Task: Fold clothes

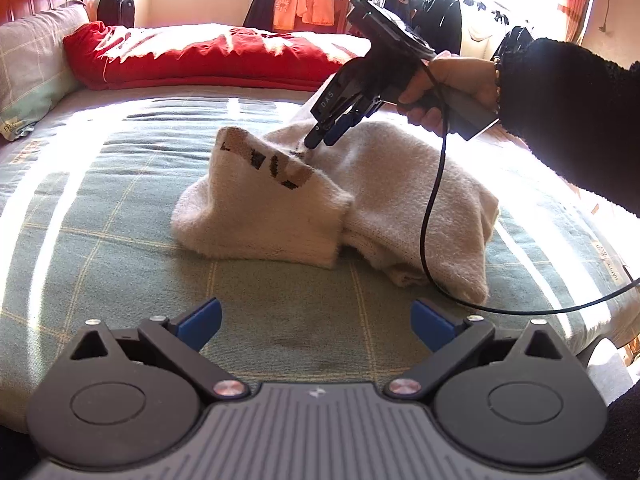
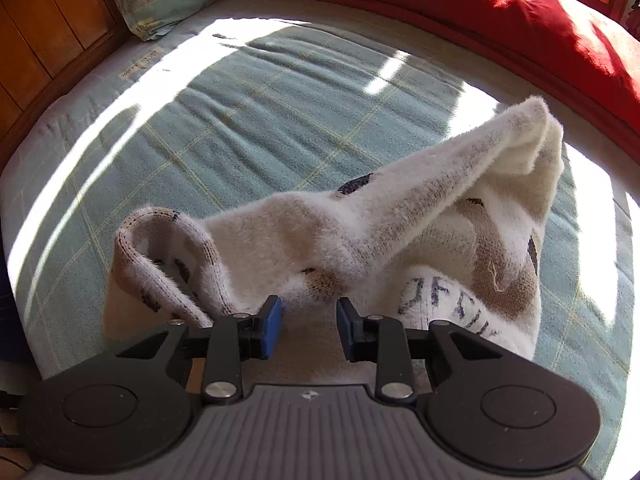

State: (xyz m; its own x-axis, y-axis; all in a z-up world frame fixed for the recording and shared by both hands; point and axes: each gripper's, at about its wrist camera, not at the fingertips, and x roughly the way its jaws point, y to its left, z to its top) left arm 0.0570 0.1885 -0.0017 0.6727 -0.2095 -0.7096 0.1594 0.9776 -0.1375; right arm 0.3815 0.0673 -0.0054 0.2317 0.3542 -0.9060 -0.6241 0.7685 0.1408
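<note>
A fluffy white sweater (image 1: 280, 216) with brown and black markings lies half folded on the green checked bed sheet (image 1: 100, 220). One flap stands up in a ridge. My right gripper (image 1: 320, 138), held by a hand in a black sleeve, points steeply down at the top of that ridge. In the right wrist view the sweater (image 2: 360, 232) fills the middle, and the right gripper (image 2: 309, 328) has its blue pads a little apart over the fabric, with nothing pinched between them. My left gripper (image 1: 316, 320) stands wide open above bare sheet, short of the sweater.
A red duvet (image 1: 220, 56) is bunched along the far side of the bed, with a checked pillow (image 1: 28, 68) at the left. A black cable (image 1: 432, 208) hangs from the right gripper across the sweater. A wooden headboard (image 2: 40, 40) borders the bed. Clothes hang at the back (image 1: 432, 8).
</note>
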